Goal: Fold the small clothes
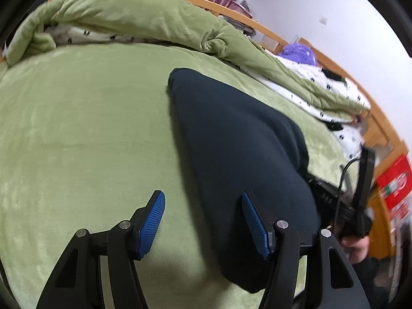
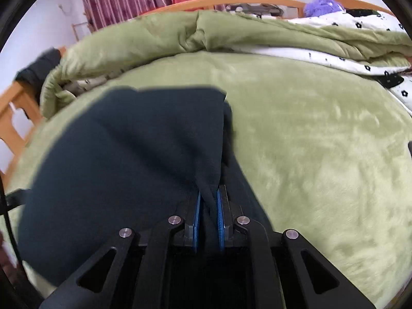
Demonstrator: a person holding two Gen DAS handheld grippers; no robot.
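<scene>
I am looking at a bed covered by a pale green plush blanket, framed by an orange wooden rail. A dark navy fabric garment is lying directly on the blanket. Beyond the garment, a bunched green quilt with white, black-flowered lining is sitting along the far edge, with a purple fuzzy item showing behind that quilt.

left gripper open, right gripper closed on fabric

left gripper: blue pads stand well apart, nothing between them, tool pitched downward. right gripper: pads drawn nearly together, pinching a fold of the dark garment that rises ahead of the tips. seen from the left tool, a hand grips the right tool's handle at far right.
</scene>
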